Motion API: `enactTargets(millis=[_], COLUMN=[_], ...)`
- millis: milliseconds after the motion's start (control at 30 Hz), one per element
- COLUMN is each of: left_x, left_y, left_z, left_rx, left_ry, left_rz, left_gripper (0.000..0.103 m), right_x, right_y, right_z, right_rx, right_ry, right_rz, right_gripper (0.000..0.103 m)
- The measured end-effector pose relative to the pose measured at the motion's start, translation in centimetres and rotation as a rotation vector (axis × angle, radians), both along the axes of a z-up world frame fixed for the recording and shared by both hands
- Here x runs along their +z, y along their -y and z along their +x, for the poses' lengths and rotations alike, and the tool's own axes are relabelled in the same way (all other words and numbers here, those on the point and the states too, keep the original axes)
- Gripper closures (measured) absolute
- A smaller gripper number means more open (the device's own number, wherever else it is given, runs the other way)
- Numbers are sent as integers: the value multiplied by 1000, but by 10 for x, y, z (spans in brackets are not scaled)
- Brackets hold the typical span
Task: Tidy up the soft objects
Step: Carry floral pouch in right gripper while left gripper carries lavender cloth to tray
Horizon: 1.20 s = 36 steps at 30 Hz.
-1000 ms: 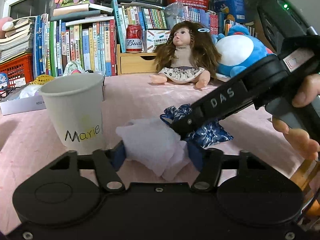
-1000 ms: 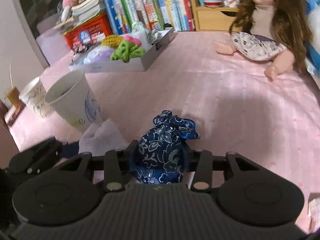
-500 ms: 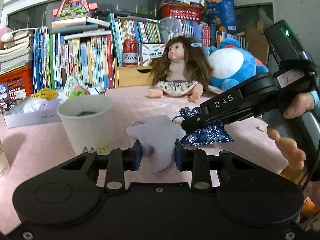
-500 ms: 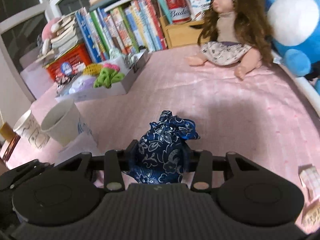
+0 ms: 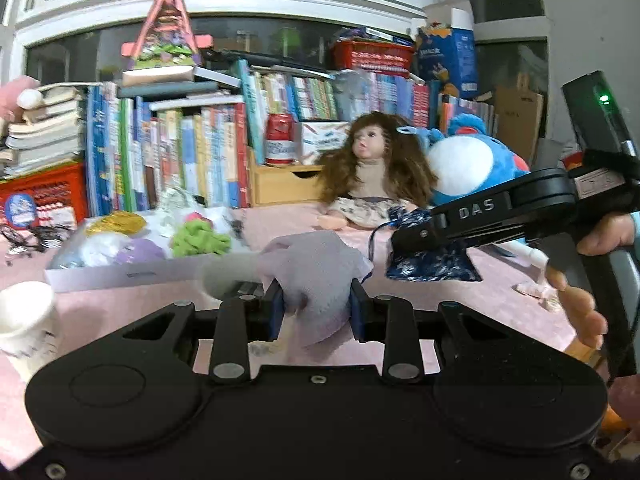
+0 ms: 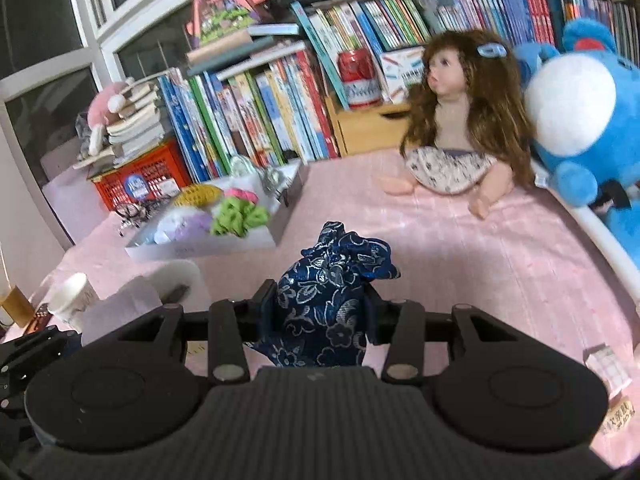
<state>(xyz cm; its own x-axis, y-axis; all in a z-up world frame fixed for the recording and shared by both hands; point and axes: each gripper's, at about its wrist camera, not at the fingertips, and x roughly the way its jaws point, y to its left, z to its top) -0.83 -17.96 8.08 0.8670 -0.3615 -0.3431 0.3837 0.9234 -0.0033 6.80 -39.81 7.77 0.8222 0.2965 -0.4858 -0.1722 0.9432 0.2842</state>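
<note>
My left gripper [image 5: 316, 308] is shut on a pale lilac cloth [image 5: 316, 268], lifted above the pink table. My right gripper [image 6: 320, 312] is shut on a dark blue flowered pouch [image 6: 324, 304], also raised; from the left wrist view that pouch [image 5: 432, 268] hangs under the right gripper's black body [image 5: 480, 216] with a hand [image 5: 580, 308] on its handle. A white tray [image 6: 208, 246] [image 5: 132, 276] holds several soft things: a green scrunchie [image 6: 240, 216], a purple piece [image 6: 192, 224], a yellow net [image 6: 198, 194].
A doll [image 6: 456, 120] and a blue plush toy [image 6: 580, 120] sit at the back right. Books [image 5: 180, 152], a red can [image 5: 280, 138] on a wooden drawer box and red crates line the back. Paper cups [image 5: 24, 320] [image 6: 76, 296] stand at the left.
Both grippers rose off the table with their loads. The left jaws closed on the lilac cloth and lifted it past the paper cup; the tray now lies nearer in both views.
</note>
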Motion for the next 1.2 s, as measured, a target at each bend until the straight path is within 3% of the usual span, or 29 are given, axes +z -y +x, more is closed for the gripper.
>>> enactTargets(millis=[333,1200], left_x=[26,30], left_y=[-41,-117], left_z=[-11,28], left_rx=[-7,133], left_ry=[16,2], left_rz=[-52,6], left_gripper=[73,73], right_x=[27,39], right_y=[-35,-102], right_z=[-6,5], right_rx=[20,111], right_ry=[61,80], right_rz=[-25,-51], right_gripper=[54,53])
